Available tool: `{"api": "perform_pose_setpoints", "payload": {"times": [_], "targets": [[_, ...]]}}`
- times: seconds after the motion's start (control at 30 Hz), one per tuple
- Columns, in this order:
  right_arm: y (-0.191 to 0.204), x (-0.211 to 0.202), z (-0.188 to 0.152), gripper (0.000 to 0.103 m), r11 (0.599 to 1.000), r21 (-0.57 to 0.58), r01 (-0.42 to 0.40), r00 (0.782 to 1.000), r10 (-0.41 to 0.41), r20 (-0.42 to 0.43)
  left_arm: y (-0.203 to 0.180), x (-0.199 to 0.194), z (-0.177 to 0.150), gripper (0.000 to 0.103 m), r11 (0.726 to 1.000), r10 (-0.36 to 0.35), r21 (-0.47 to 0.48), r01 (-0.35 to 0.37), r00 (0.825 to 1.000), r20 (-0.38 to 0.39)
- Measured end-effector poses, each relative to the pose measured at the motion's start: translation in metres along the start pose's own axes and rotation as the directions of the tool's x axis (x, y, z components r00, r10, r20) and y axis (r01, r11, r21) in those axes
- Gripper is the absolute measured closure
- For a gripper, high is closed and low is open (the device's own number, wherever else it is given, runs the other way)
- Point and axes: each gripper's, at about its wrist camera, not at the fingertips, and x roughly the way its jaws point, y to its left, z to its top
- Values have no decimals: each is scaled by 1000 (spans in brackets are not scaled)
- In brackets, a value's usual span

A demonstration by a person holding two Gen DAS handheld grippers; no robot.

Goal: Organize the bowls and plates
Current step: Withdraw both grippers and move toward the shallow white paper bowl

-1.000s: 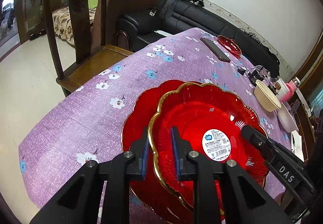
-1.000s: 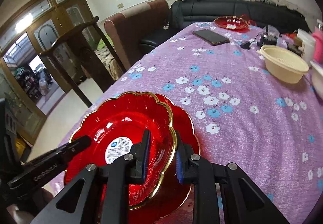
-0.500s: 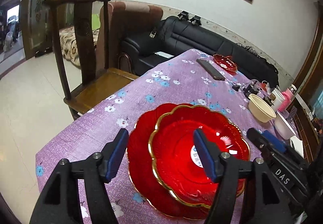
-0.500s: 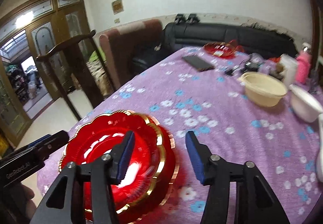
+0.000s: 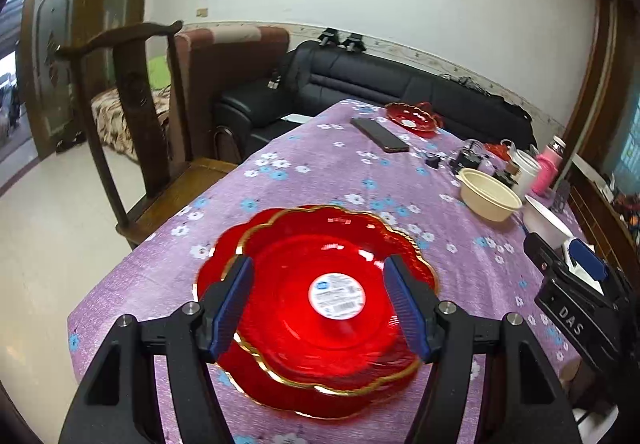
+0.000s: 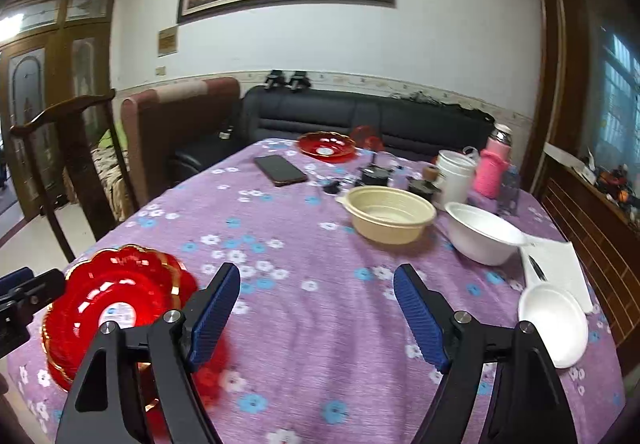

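Note:
Two red gold-rimmed plates (image 5: 320, 308) lie stacked at the near left end of the purple flowered table (image 5: 320, 179); the stack also shows in the right wrist view (image 6: 112, 300). My left gripper (image 5: 324, 304) is open above the stack, holding nothing. My right gripper (image 6: 316, 320) is open and empty over the cloth, right of the stack. A third red plate (image 6: 326, 145) sits at the far end. A beige bowl (image 6: 390, 213), a white bowl (image 6: 482, 232) and a small white bowl (image 6: 554, 322) stand on the right.
A dark phone (image 6: 280, 169) lies near the far red plate. A white jar (image 6: 454, 175), a pink bottle (image 6: 494, 165) and small clutter stand behind the bowls. White paper (image 6: 556, 268) lies at the right edge. A wooden chair (image 5: 132, 115) stands left of the table.
Both grippers let go of the upper red plate, opened wide and rose back from it. The right gripper swung right toward the bowls. The plate now rests on the lower plate.

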Motion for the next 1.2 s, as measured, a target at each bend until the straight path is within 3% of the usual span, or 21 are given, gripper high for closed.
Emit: {"api": "perform_pose_setpoints", "payload": {"times": [0.17, 0.3, 0.57, 0.67, 0.8, 0.87, 0.9, 0.93, 1.0, 1.1, 1.2], "targets": [[-32, -1, -4, 19, 998, 43, 51, 999, -51, -7, -29, -3, -3, 36, 998, -11, 63, 11, 1000, -3], [-58, -3, -8, 13, 990, 67, 122, 993, -122, -1, -51, -2, -7, 36, 994, -26, 108, 27, 1000, -12], [-145, -1, -7, 10, 955, 118, 273, 962, -274, -9, -97, 1, -19, 35, 975, -74, 206, 82, 996, -49], [-199, 8, -12, 10, 911, 181, 370, 929, -360, -86, -109, 4, -22, 35, 968, -85, 231, 98, 994, -64], [-261, 21, -32, 13, 816, 235, 528, 847, -487, -213, -124, 7, -24, 35, 960, -107, 252, 122, 992, -74], [-283, 31, -46, 19, 794, 268, 545, 833, -475, -285, -131, 10, -24, 35, 956, -120, 258, 138, 989, -84], [-295, 40, -54, 28, 797, 300, 525, 840, -429, -331, -134, 12, -24, 35, 954, -127, 261, 148, 987, -93], [-301, 45, -60, 46, 804, 330, 495, 854, -380, -355, -139, 16, -23, 35, 951, -137, 264, 160, 985, -106], [-312, 58, -71, 68, 810, 406, 423, 880, -259, -399, -146, 23, -22, 35, 948, -153, 262, 180, 981, -122], [-309, 55, -71, 80, 832, 435, 343, 913, -187, -362, -155, 32, -19, 35, 944, -186, 245, 219, 971, -149], [-297, 49, -65, 80, 867, 426, 257, 943, -130, -305, -169, 45, -16, 35, 938, -229, 220, 269, 955, -188]]}}
